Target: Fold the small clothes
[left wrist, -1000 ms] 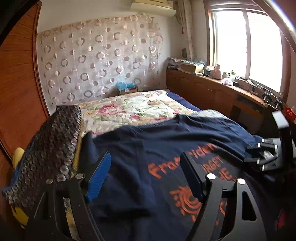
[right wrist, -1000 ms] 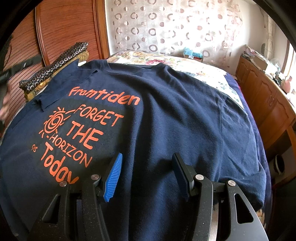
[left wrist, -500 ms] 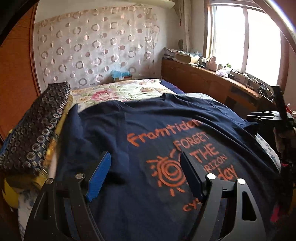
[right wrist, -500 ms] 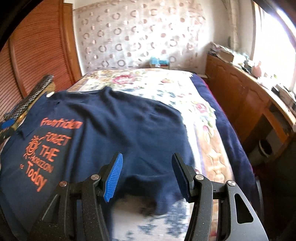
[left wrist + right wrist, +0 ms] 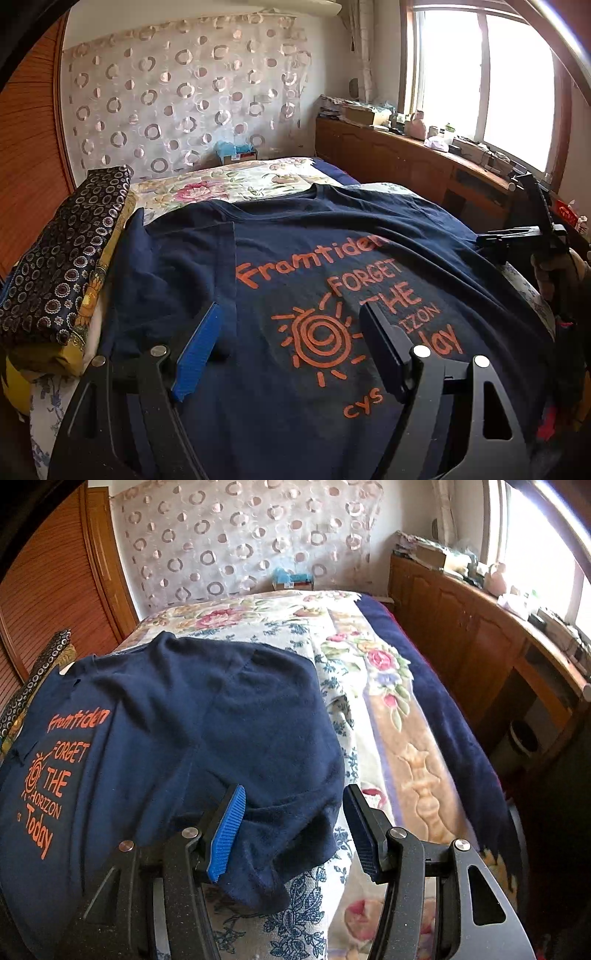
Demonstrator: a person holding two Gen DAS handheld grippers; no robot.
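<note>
**Two grippers open, nothing gripped**

Left wrist view: left gripper [image 5: 291, 347] hovers jaws wide over the navy T-shirt [image 5: 314, 258], spread print-up on the floral bedspread [image 5: 221, 184]; patterned cushion [image 5: 62, 258] alongside.

Right wrist view: right gripper [image 5: 295, 830], jaws wide, empty, sits above the shirt's rumpled edge [image 5: 258, 849]. A shallow pinch there could bunch fabric. Wooden cabinet [image 5: 461, 627] flanks the bed.

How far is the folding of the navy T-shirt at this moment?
Done: the navy T-shirt lies spread print-up on the bed. In hand: nothing; the left gripper and right gripper are both open above it, the right one near the shirt's edge. Left: every fold, since no fold shows yet.
</note>
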